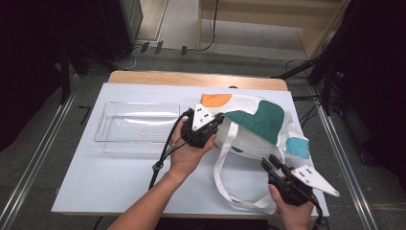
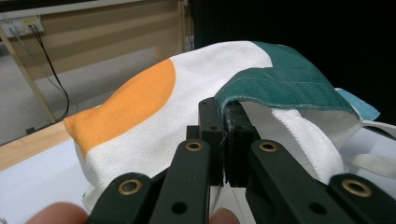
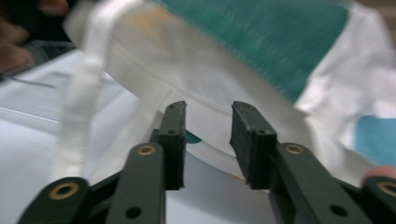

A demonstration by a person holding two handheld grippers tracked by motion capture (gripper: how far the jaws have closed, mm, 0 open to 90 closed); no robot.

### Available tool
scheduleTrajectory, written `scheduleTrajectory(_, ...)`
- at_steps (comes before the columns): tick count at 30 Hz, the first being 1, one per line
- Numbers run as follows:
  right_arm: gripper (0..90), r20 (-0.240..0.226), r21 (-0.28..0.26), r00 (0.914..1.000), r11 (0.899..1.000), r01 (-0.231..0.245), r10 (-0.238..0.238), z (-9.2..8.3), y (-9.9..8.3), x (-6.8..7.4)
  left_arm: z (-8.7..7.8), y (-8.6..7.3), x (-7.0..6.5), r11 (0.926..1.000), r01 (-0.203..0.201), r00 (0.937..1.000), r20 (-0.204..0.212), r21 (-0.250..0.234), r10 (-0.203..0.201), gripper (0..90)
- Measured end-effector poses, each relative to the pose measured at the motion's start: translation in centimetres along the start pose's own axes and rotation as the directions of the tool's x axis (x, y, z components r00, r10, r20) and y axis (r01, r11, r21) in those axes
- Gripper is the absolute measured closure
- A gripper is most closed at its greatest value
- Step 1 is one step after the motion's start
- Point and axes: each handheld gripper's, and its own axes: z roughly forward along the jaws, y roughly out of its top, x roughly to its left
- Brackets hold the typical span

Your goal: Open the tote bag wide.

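A white cloth tote bag (image 1: 253, 120) with orange, green and teal patches lies on the right half of the table. My left gripper (image 1: 221, 120) is at the bag's left side, shut on the bag's rim; in the left gripper view the pads (image 2: 225, 116) pinch the green-edged rim (image 2: 280, 93) and hold it up. The bag's long white straps (image 1: 221, 167) trail toward the table's front edge. My right gripper (image 1: 269, 162) is at the front right, just short of the bag, and points at it. Its jaws (image 3: 208, 112) stand open with nothing between them, the bag's cloth (image 3: 224, 60) close behind.
A clear plastic tray (image 1: 136, 127), nothing inside it, sits on the left half of the white table (image 1: 119, 177). A wooden strip (image 1: 191, 79) runs along the table's far edge. Cables lie on the floor beyond, and dark stands flank both sides.
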Motion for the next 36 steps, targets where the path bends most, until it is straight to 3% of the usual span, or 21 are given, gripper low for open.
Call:
scheduleTrajectory(3,49.4,0.049,0.033,0.9988,0.999,0.000,-0.001,2.6,-0.2,0.4,-0.2,0.1,-0.1,1.0000,0.001,1.0000,0.007,0.002,-0.001,89.4)
scheduleTrajectory(4,45.2,0.106,0.033,0.9943,0.999,0.006,-0.009,3.6,-0.1,0.6,-0.2,0.1,-0.1,1.0000,0.003,0.9999,0.011,0.003,-0.003,89.4)
scheduleTrajectory(7,39.0,0.156,0.038,0.9876,0.999,0.013,-0.018,5.6,0.1,0.8,-0.3,0.1,-0.2,0.9999,0.011,0.9994,0.032,0.003,-0.011,89.5)
scheduleTrajectory(10,34.6,0.224,0.050,0.9736,0.998,0.032,-0.043,7.3,-0.1,1.4,-0.4,0.0,-0.5,1.0000,-0.001,0.9990,0.044,0.004,0.001,89.7)
scheduleTrajectory(13,40.4,0.282,0.044,0.9578,0.998,0.044,-0.054,8.3,-0.3,1.6,-0.7,-0.1,-0.6,0.9999,0.010,0.9970,0.076,0.002,-0.010,89.8)
scheduleTrajectory(15,50.6,0.307,0.039,0.9500,0.998,0.047,-0.057,8.7,-0.4,1.5,-0.9,-0.2,-0.5,0.9998,0.019,0.9958,0.090,0.003,-0.019,89.9)
scheduleTrajectory(16,60.5,0.317,0.045,0.9459,0.997,0.061,-0.072,8.8,-0.5,1.4,-0.9,-0.2,-0.5,0.9997,0.023,0.9956,0.091,-0.001,-0.022,90.0)
scheduleTrajectory(18,78.5,0.299,0.052,0.9490,0.995,0.088,-0.099,8.8,-0.6,1.1,-1.0,-0.2,-0.4,0.9995,0.032,0.9950,0.095,-0.003,-0.032,89.9)
scheduleTrajectory(20,85.6,0.265,0.059,0.9595,0.995,0.082,-0.095,8.4,-0.8,0.8,-0.9,-0.2,-0.5,0.9993,0.038,0.9947,0.096,-0.005,-0.037,89.8)
scheduleTrajectory(25,88.6,0.170,0.100,0.9782,0.990,0.103,-0.119,7.0,-1.8,0.9,-0.2,0.0,-0.3,0.9992,0.039,0.9978,0.054,-0.006,-0.039,89.1)
scheduleTrajectory(30,88.9,0.046,0.197,0.9924,0.975,0.103,-0.114,4.9,-3.4,1.1,0.4,0.8,0.3,0.9990,0.044,0.9985,0.031,-0.004,-0.044,88.4)
scheduleTrajectory(33,89.2,-0.010,0.255,0.9923,0.959,0.122,-0.123,3.8,-4.4,1.5,1.0,1.4,0.8,0.9991,0.040,0.9992,0.003,0.011,-0.040,88.1)
scheduleTrajectory(36,89.4,-0.034,0.297,0.9859,0.940,0.167,-0.164,2.7,-5.3,1.9,2.1,2.1,2.0,0.9971,0.056,0.9984,-0.016,0.051,-0.055,87.3)
